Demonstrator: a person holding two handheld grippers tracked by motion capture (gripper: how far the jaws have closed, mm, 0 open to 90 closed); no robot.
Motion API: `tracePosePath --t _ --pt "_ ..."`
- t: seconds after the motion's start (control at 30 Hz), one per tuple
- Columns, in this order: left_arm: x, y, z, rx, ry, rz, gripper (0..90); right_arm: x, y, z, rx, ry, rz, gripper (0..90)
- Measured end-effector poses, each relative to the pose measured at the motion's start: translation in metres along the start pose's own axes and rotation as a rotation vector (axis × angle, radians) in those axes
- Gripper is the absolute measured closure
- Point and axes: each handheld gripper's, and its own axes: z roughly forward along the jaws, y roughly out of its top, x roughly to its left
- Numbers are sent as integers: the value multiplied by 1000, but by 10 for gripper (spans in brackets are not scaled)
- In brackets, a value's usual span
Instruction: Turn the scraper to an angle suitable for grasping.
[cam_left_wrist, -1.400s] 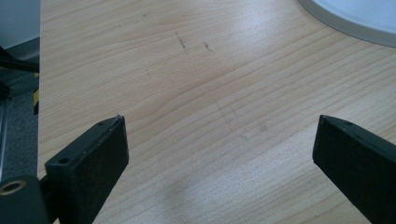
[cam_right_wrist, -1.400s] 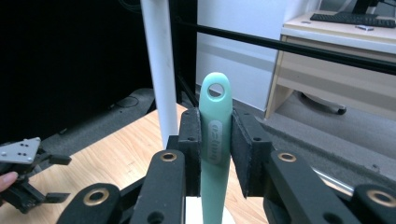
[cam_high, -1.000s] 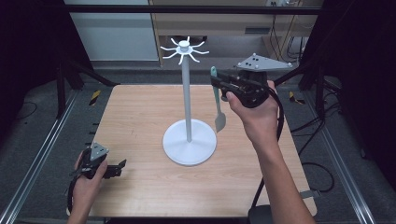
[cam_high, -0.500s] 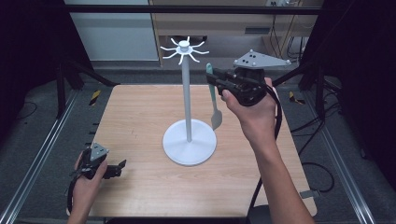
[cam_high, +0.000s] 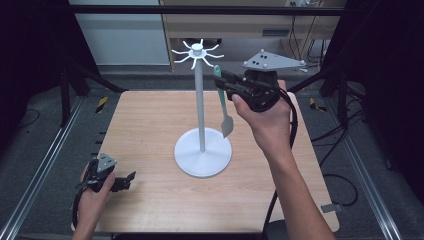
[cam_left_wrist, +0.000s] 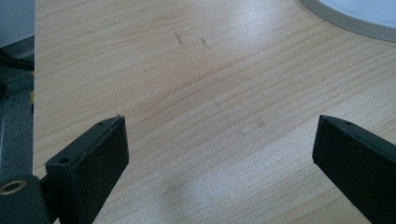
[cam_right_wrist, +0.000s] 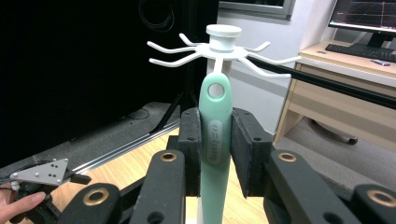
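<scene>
There is one white metal stand with a round base and a ring of thin hooks at the top (cam_high: 201, 107), one pale green plastic spatula with a hole in its handle end (cam_high: 223, 107), and two grippers. The stand is upright near the middle of the light wooden surface (cam_high: 150, 120).

The right gripper (cam_high: 226, 82) is raised above the surface, just beside the top of the stand. Its jaws are closed on the handle of the spatula, which hangs down with the flat blade in the air above the rim of the base. In the right gripper view the handle hole (cam_right_wrist: 215, 90) is just under the hooks (cam_right_wrist: 222, 50).

The left gripper (cam_high: 127, 179) is low at the near left corner of the surface. Its jaws are wide apart and hold nothing.
</scene>
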Motion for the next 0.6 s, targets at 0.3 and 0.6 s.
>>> tracePosePath --t 0.3,0.6 --pt "-1 0 0 3 -3 2 34 3 2 2 -1 3 -6 747" --pt "-1 0 1 6 -5 3 34 2 4 5 8 -10 -8 747"
